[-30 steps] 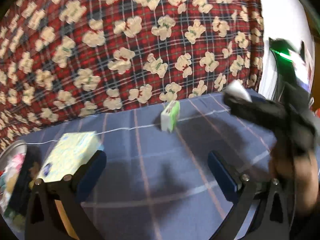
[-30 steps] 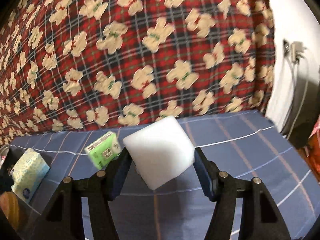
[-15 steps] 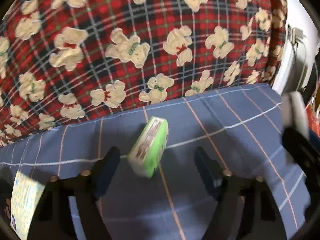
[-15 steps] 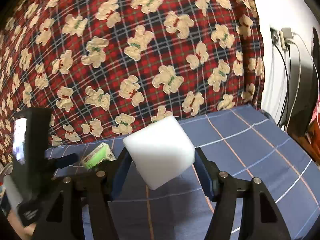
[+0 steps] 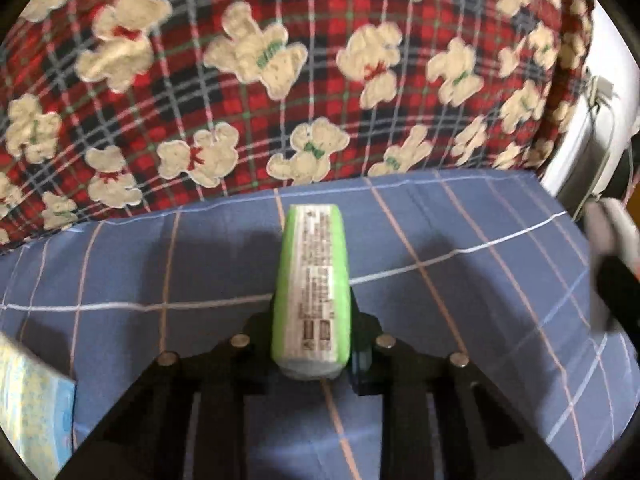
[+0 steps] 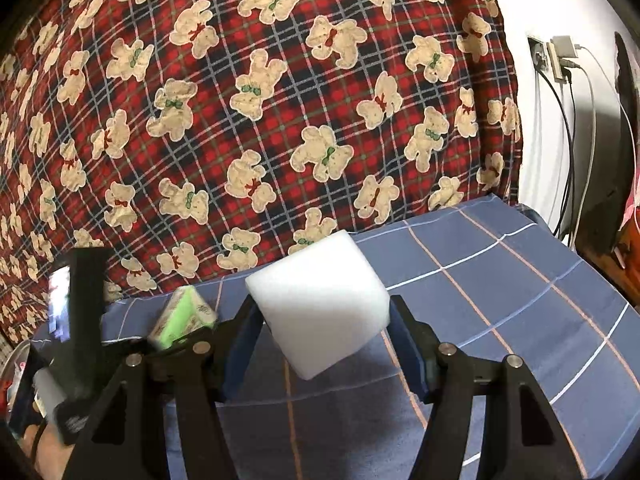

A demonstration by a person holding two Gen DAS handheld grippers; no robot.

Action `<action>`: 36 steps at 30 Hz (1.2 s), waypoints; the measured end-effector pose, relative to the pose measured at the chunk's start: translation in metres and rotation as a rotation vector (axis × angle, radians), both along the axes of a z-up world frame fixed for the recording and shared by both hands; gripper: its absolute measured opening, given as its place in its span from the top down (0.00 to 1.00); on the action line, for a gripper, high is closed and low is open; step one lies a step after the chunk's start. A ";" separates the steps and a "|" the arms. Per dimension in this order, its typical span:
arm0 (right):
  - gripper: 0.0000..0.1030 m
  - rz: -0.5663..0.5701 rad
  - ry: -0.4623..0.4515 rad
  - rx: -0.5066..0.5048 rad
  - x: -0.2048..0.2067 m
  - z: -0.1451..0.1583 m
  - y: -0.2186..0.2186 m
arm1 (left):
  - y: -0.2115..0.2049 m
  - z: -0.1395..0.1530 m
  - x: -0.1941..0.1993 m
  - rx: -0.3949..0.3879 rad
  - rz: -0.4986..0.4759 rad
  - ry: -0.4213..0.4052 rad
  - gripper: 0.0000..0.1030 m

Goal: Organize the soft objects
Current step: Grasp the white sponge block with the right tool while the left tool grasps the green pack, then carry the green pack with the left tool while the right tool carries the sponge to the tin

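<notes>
A green tissue pack (image 5: 312, 280) stands on edge on the blue checked sheet (image 5: 480, 280). My left gripper (image 5: 312, 320) has it between its fingers, the jaws closing and the pads pressing both flat sides. The right wrist view shows the same green pack (image 6: 184, 316) at lower left, in the other gripper's tips. My right gripper (image 6: 320, 320) is shut on a white foam cube (image 6: 320, 300), held tilted above the sheet. The pads grip its left and right faces.
A red plaid blanket with bear prints (image 6: 280, 120) rises behind the sheet. A yellow and blue tissue pack (image 5: 28, 400) lies at the lower left. On the white wall at right there is a socket with cables (image 6: 556, 60). The sheet's right half is bare.
My left gripper moved forward from the yellow pack's side to the green pack, and its wide-open jaws came together on it. The right gripper kept the foam cube and rolled slightly.
</notes>
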State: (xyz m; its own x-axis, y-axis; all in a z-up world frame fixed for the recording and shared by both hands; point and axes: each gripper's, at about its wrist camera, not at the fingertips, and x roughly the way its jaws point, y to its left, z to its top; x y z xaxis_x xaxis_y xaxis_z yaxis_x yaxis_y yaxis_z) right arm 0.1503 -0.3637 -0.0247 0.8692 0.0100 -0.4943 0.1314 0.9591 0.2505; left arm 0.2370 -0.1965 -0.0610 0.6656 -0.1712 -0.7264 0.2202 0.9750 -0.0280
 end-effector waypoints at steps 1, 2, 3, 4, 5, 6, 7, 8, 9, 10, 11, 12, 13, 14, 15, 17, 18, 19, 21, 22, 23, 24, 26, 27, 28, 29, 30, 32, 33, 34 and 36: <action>0.37 -0.002 -0.006 0.003 -0.001 0.001 -0.001 | 0.004 0.005 -0.012 -0.031 -0.008 -0.011 0.77; 0.37 -0.002 -0.011 0.006 -0.001 0.001 -0.002 | 0.009 0.009 -0.022 -0.061 -0.010 -0.018 0.77; 0.37 -0.004 -0.019 0.008 -0.002 0.002 -0.002 | 0.013 0.012 -0.030 -0.082 -0.013 -0.023 0.77; 0.37 -0.006 -0.027 0.006 -0.004 0.002 -0.001 | 0.018 0.016 -0.044 -0.108 -0.024 -0.032 0.77; 0.37 -0.005 -0.035 0.004 -0.005 0.001 0.000 | 0.022 0.020 -0.052 -0.114 -0.032 -0.040 0.77; 0.37 -0.003 -0.043 0.001 -0.006 0.001 0.002 | 0.025 0.022 -0.061 -0.112 -0.038 -0.053 0.77; 0.37 0.001 -0.052 -0.001 -0.007 0.001 0.004 | 0.029 0.026 -0.075 -0.098 -0.044 -0.074 0.77; 0.37 0.006 -0.062 -0.006 -0.009 0.001 0.007 | 0.032 0.027 -0.082 -0.087 -0.048 -0.085 0.77; 0.37 0.010 -0.073 -0.016 -0.012 0.002 0.010 | 0.035 0.029 -0.090 -0.079 -0.047 -0.095 0.77; 0.37 0.013 -0.087 -0.031 -0.014 0.003 0.014 | 0.039 0.031 -0.098 -0.073 -0.041 -0.106 0.77; 0.37 0.013 -0.099 -0.049 -0.017 0.004 0.019 | 0.045 0.031 -0.106 -0.067 -0.029 -0.118 0.77; 0.37 0.012 -0.110 -0.066 -0.020 0.005 0.023 | 0.049 0.031 -0.113 -0.059 -0.021 -0.129 0.77; 0.37 0.007 -0.120 -0.089 -0.025 0.006 0.028 | 0.053 0.031 -0.121 -0.043 -0.016 -0.143 0.77; 0.37 0.005 -0.125 -0.102 -0.028 0.006 0.031 | 0.054 0.032 -0.124 -0.034 -0.013 -0.152 0.77; 0.37 0.004 -0.127 -0.112 -0.031 0.006 0.033 | 0.057 0.032 -0.129 -0.022 -0.009 -0.161 0.77; 0.37 -0.007 -0.125 -0.136 -0.040 0.005 0.039 | 0.063 0.032 -0.134 -0.012 0.000 -0.175 0.77; 0.37 -0.011 -0.124 -0.139 -0.045 0.004 0.041 | 0.066 0.032 -0.137 -0.012 0.002 -0.184 0.77; 0.37 -0.014 -0.124 -0.139 -0.050 0.004 0.042 | 0.068 0.032 -0.141 -0.009 0.003 -0.194 0.77; 0.37 -0.026 -0.122 -0.145 -0.060 0.003 0.044 | 0.068 0.032 -0.148 0.004 0.000 -0.220 0.77; 0.37 -0.034 -0.120 -0.154 -0.064 0.002 0.046 | 0.069 0.032 -0.152 0.010 -0.003 -0.234 0.77; 0.37 -0.039 -0.119 -0.162 -0.067 0.001 0.047 | 0.069 0.032 -0.156 0.014 -0.007 -0.247 0.77; 0.37 -0.045 -0.117 -0.173 -0.070 0.001 0.049 | 0.069 0.031 -0.159 0.020 -0.010 -0.256 0.77; 0.37 -0.052 -0.123 -0.184 -0.076 0.001 0.052 | 0.070 0.027 -0.166 0.034 -0.013 -0.267 0.77; 0.37 -0.061 -0.130 -0.191 -0.080 0.002 0.053 | 0.072 0.027 -0.168 0.027 -0.018 -0.261 0.77; 0.37 -0.067 -0.134 -0.196 -0.083 0.002 0.054 | 0.075 0.028 -0.171 0.005 -0.021 -0.266 0.77; 0.37 -0.069 -0.136 -0.198 -0.086 0.002 0.055 | 0.077 0.029 -0.174 -0.001 -0.021 -0.274 0.77; 0.37 -0.069 -0.136 -0.200 -0.089 0.003 0.056 | 0.078 0.029 -0.176 0.002 -0.020 -0.284 0.77; 0.37 -0.077 -0.138 -0.214 -0.095 0.003 0.060 | 0.080 0.031 -0.181 0.007 -0.020 -0.299 0.77; 0.37 -0.081 -0.141 -0.224 -0.099 0.003 0.063 | 0.080 0.031 -0.184 0.009 -0.021 -0.307 0.77; 0.37 -0.083 -0.145 -0.233 -0.103 0.004 0.066 | 0.081 0.032 -0.187 0.011 -0.025 -0.317 0.77; 0.37 -0.082 -0.148 -0.249 -0.108 0.004 0.071 | 0.083 0.033 -0.191 0.011 -0.031 -0.326 0.77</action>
